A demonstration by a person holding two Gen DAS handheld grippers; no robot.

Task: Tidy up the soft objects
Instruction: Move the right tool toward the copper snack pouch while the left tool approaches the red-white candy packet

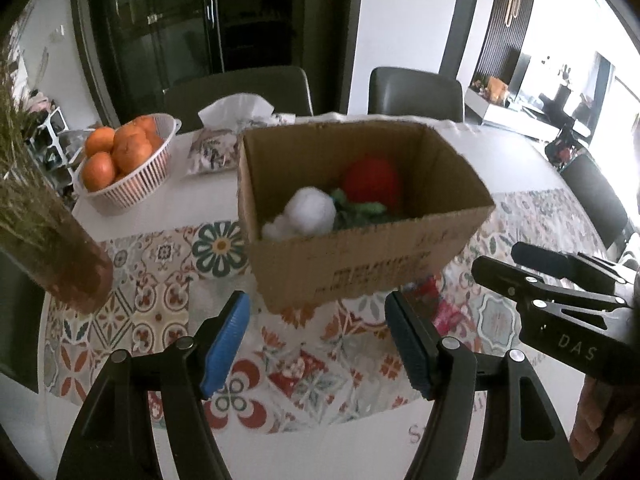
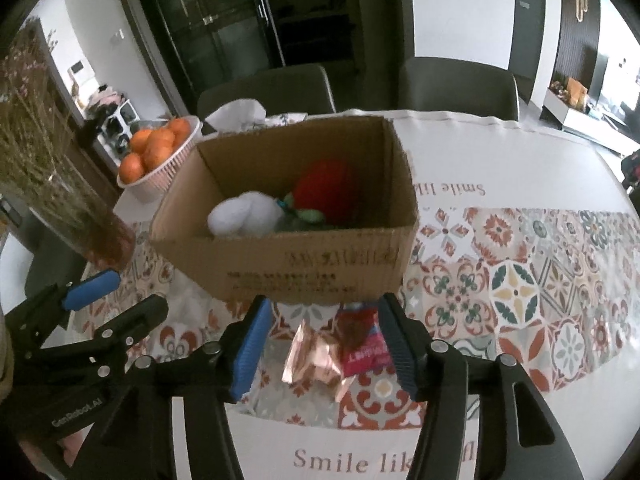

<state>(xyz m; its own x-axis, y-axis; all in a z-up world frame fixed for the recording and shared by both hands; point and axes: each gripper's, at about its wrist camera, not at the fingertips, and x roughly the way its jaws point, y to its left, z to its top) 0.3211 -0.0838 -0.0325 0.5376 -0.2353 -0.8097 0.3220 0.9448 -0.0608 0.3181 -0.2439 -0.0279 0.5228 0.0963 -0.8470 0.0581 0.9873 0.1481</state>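
Note:
An open cardboard box (image 1: 360,268) (image 2: 300,268) stands on the patterned tablecloth. Inside it lie a white plush (image 1: 312,208) (image 2: 244,212), a red plush (image 1: 372,180) (image 2: 324,188) and a green soft piece (image 1: 360,212) (image 2: 308,214). My left gripper (image 1: 316,304) is open just in front of the box with only cloth between its blue pads. My right gripper (image 2: 324,304) is open too, over a red packet (image 2: 362,340) and a copper foil wrapper (image 2: 312,360) that lie on the table. The packet sits close by the right-hand finger, with no pinch visible.
A white basket (image 1: 136,188) (image 2: 176,164) of oranges stands at the back left, with a tissue pack (image 1: 224,140) beside it. A vase of dried grass (image 1: 68,272) (image 2: 104,236) is at the left edge. Two dark chairs (image 1: 240,92) (image 1: 416,92) stand behind the table.

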